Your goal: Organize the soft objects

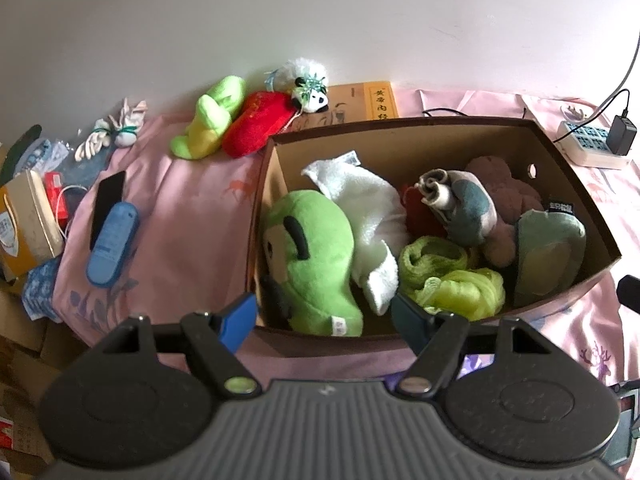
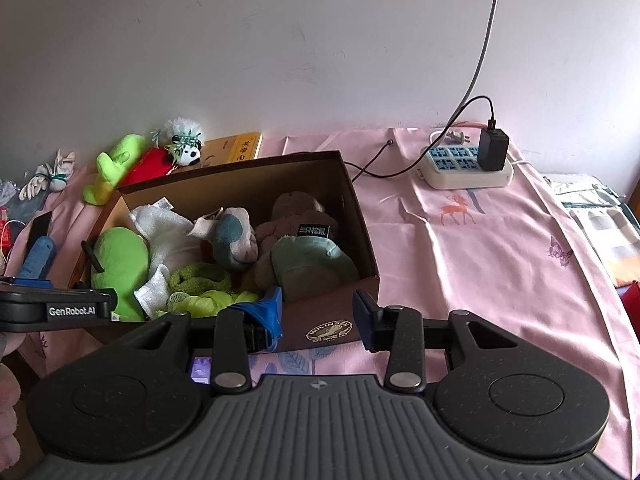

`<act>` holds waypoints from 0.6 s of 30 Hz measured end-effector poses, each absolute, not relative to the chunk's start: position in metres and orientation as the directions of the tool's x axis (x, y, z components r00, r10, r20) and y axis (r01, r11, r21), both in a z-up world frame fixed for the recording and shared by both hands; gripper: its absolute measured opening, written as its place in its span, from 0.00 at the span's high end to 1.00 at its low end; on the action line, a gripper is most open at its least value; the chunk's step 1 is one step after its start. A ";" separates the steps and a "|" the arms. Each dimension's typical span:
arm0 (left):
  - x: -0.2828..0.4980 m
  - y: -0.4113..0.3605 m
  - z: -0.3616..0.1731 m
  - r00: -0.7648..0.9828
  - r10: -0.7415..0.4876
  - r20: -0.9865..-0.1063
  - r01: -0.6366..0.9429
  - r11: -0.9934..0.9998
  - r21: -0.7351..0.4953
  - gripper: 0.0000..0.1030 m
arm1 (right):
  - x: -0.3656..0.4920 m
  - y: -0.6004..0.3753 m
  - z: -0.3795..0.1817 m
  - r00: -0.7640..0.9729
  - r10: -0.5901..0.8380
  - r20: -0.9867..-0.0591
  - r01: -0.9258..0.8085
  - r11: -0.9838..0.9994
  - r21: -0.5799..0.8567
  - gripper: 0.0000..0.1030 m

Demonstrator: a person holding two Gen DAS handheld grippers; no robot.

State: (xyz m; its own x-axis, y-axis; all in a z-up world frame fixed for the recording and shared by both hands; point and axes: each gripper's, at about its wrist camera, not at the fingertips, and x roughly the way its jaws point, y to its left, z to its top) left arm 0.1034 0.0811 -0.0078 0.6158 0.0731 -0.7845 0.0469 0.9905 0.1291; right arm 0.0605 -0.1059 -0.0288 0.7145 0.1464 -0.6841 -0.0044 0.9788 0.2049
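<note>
A brown cardboard box [image 1: 400,132] on the pink bedsheet holds several soft things: a green plush [image 1: 316,256], a white towel [image 1: 360,196], a yellow-green mesh sponge [image 1: 460,284], rolled socks and a pale green cushion. It also shows in the right wrist view [image 2: 356,208]. Outside it at the back left lie a lime plush [image 1: 212,116], a red plush [image 1: 256,120], a panda toy [image 1: 312,88] and white gloves [image 1: 112,132]. My left gripper [image 1: 324,316] is open and empty at the box's near wall. My right gripper [image 2: 318,316] is open and empty at the box's near right corner.
A yellow book [image 1: 376,100] lies behind the box. A power strip with a black charger [image 2: 468,164] and cables sits at the back right. A blue case [image 1: 112,240], a black phone [image 1: 106,200] and small boxes [image 1: 28,224] crowd the left edge.
</note>
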 end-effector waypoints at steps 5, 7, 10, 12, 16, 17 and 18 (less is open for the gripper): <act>0.101 0.075 -0.006 0.626 0.080 -0.776 0.050 0.989 0.142 0.27 | 0.058 -0.111 -0.027 0.728 0.134 -0.673 0.013 0.978 0.209 0.78; 0.100 0.073 -0.006 0.628 0.080 -0.774 0.051 0.988 0.143 0.27 | 0.057 -0.112 -0.026 0.732 0.126 -0.670 0.022 0.978 0.208 0.78; 0.100 0.073 -0.006 0.621 0.078 -0.780 0.052 0.989 0.140 0.27 | 0.056 -0.112 -0.027 0.733 0.128 -0.668 0.025 0.976 0.214 0.78; 0.100 0.074 -0.006 0.619 0.085 -0.781 0.043 0.989 0.141 0.27 | 0.056 -0.111 -0.027 0.731 0.129 -0.670 0.024 0.976 0.214 0.78; 0.101 0.079 -0.007 0.619 0.086 -0.781 0.026 0.991 0.130 0.27 | 0.057 -0.109 -0.027 0.730 0.133 -0.670 0.017 0.977 0.213 0.78; 0.101 0.080 -0.007 0.620 0.086 -0.780 0.024 0.991 0.129 0.27 | 0.057 -0.109 -0.027 0.730 0.134 -0.670 0.015 0.977 0.213 0.78; 0.100 0.080 -0.007 0.621 0.085 -0.779 0.023 0.992 0.126 0.27 | 0.057 -0.108 -0.027 0.730 0.135 -0.670 0.014 0.977 0.212 0.78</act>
